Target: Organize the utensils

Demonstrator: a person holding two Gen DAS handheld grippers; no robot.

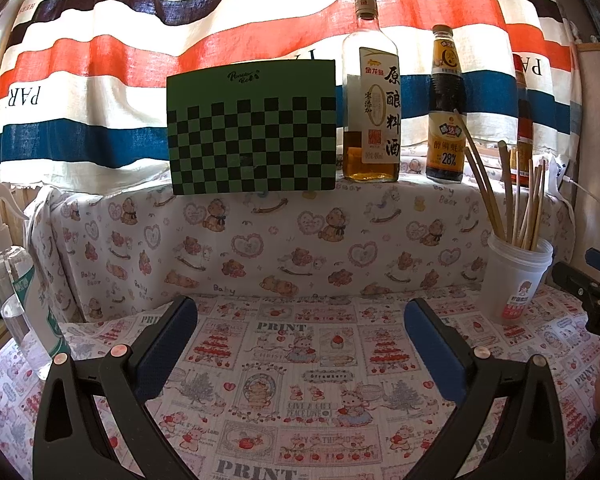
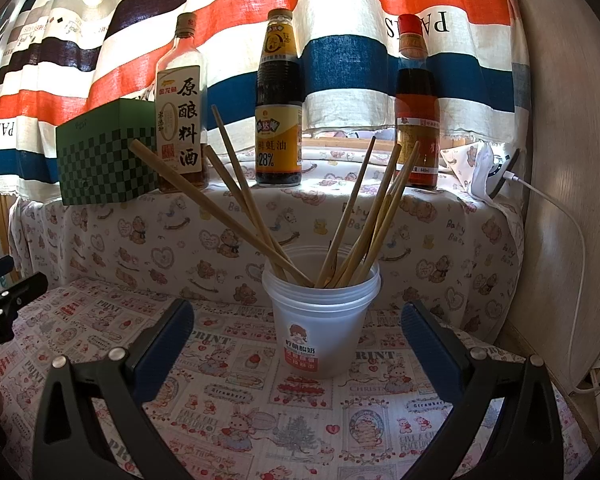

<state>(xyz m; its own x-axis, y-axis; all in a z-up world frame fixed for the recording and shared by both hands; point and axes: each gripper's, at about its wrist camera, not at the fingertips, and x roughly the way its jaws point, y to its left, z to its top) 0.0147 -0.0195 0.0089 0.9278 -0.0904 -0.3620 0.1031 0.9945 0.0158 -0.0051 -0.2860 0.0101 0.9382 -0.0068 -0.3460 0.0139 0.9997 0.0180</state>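
Observation:
A translucent white plastic cup [image 2: 320,320] stands on the patterned tablecloth and holds several wooden chopsticks [image 2: 364,216] that fan out left and right. My right gripper [image 2: 298,316] is open and empty, its blue-padded fingers on either side of the cup and a little in front of it. In the left wrist view the cup [image 1: 516,280] with the chopsticks [image 1: 528,200] stands at the right. My left gripper [image 1: 300,320] is open and empty over bare tablecloth, left of the cup. The right gripper's body [image 1: 592,292] shows at the right edge.
A raised ledge behind carries a green checkered box [image 1: 252,128], a cooking wine bottle [image 1: 370,96], an oyster sauce bottle [image 1: 446,112] and a red-capped bottle [image 2: 416,108]. A spray bottle [image 1: 16,280] stands far left. A white cable [image 2: 560,216] hangs at the right wall.

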